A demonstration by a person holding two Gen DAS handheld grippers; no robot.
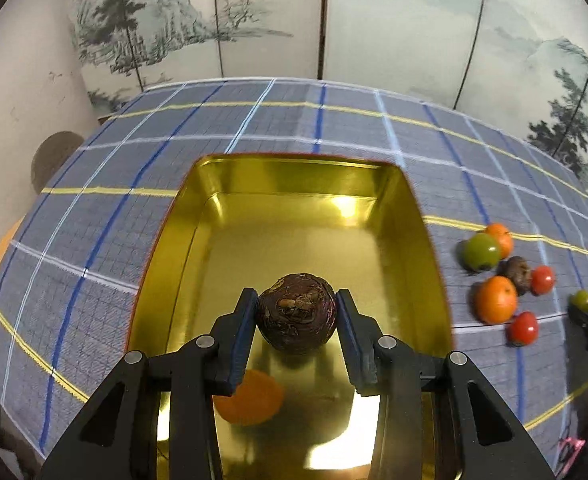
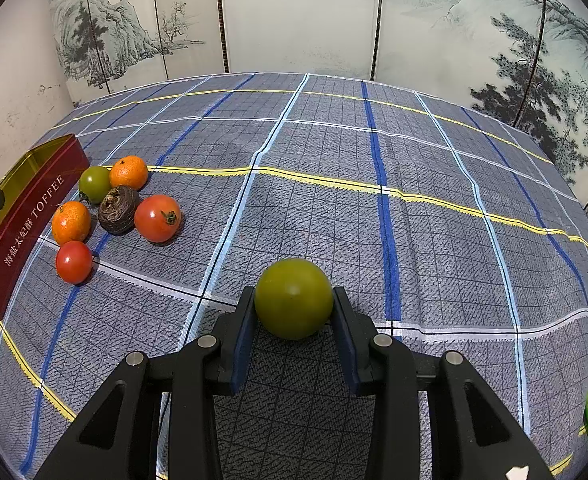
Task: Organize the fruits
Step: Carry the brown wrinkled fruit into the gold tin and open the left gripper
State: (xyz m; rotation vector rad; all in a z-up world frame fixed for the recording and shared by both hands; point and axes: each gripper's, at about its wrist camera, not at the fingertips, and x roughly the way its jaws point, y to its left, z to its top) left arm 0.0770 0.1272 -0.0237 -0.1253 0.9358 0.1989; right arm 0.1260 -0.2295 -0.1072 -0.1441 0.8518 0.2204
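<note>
1. Clamped between the blue pads of the left gripper (image 1: 297, 309), a dark brown, rough-skinned fruit (image 1: 296, 312) is held above the floor of the gold tin (image 1: 421, 216); whether it touches the floor cannot be told.
2. One orange fruit (image 1: 250, 398) is already seen lying in the tin, partly hidden behind the left pad.
3. A green tomato (image 2: 294, 298) is pinched by the right gripper (image 2: 294, 306), above the checked cloth (image 2: 413, 240) and well apart from the tin.
4. Six fruits are left in a tight cluster on the cloth just beside the tin's red wall: two oranges (image 2: 71, 222), a green tomato, a brown fruit (image 2: 118, 209) and two red tomatoes (image 2: 157, 218).
5. The step in hand is judged to be the dropping of the brown fruit into the tin, with the task at an early stage.
6. For the next move, the left pads would need to be spread over a bare part of the tin floor, clear of the orange, so that neither fruit is knocked or set rolling.
7. Ample open floor is seen toward the tin's far end, and its walls should stop a rolling fruit.
8. Wide bare cloth lies ahead of the right gripper; its path to the tin passes the cluster and the tin's wall, which would have to be cleared.
</note>
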